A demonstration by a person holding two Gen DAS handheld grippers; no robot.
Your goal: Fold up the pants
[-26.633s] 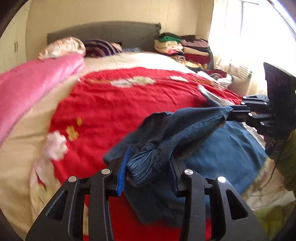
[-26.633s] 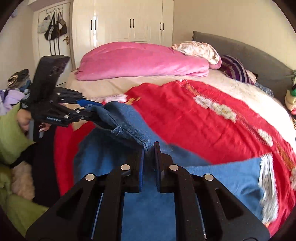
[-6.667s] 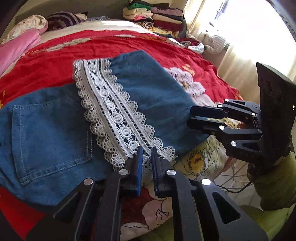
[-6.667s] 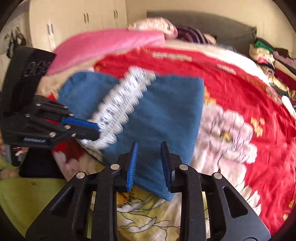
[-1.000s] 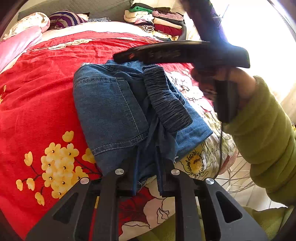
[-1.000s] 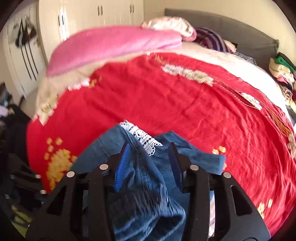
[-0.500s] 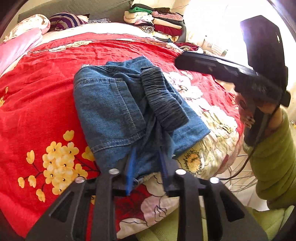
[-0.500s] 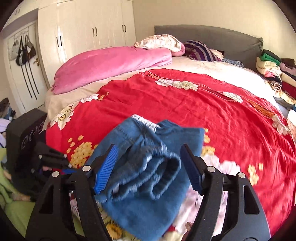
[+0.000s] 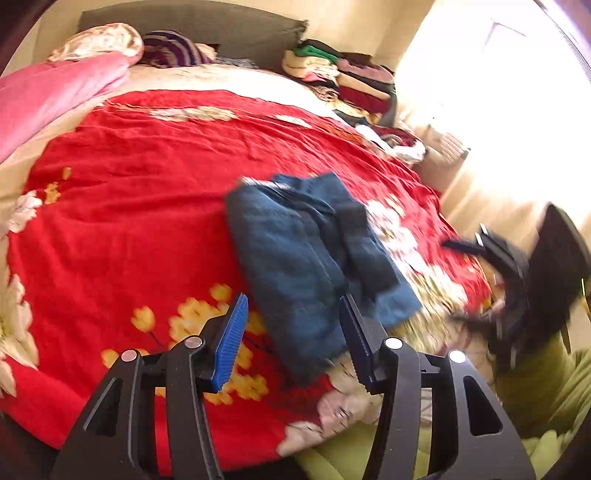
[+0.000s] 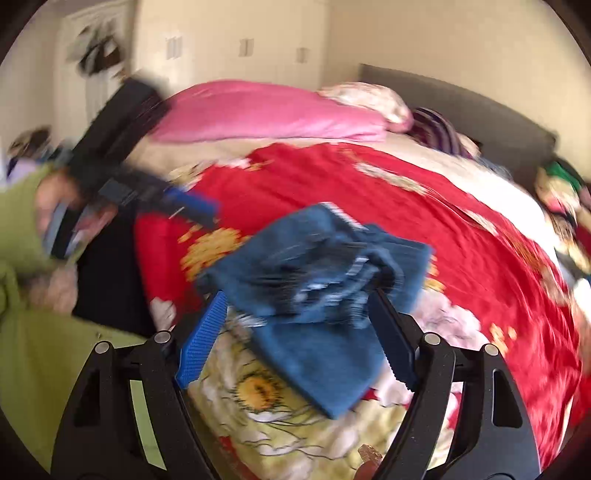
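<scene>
The folded blue denim pants (image 9: 310,258) lie in a compact bundle on the red flowered bedspread (image 9: 140,206) near the bed's front edge. My left gripper (image 9: 291,339) hangs just in front of the bundle, its jaws opening, nothing gripped between the blue pads. In the right wrist view the pants (image 10: 317,280) lie ahead of my right gripper (image 10: 295,332), whose jaws are also opening wide and hold nothing. Both pictures are blurred by motion. The right gripper (image 9: 517,280) shows at the right edge of the left wrist view, and the left gripper (image 10: 147,192) at the upper left of the right wrist view.
A pink duvet (image 10: 266,114) and pillows (image 9: 99,40) lie at the bed's head by the grey headboard (image 9: 192,22). A stack of folded clothes (image 9: 340,77) sits at the far right corner. A person's green sleeve (image 10: 22,258) is at the left. White wardrobes (image 10: 207,48) stand behind.
Both grippers have let go of the pants and drawn back from the bundle with their jaws widening. The left gripper has risen, so more of the bed shows. The right gripper swung away sideways.
</scene>
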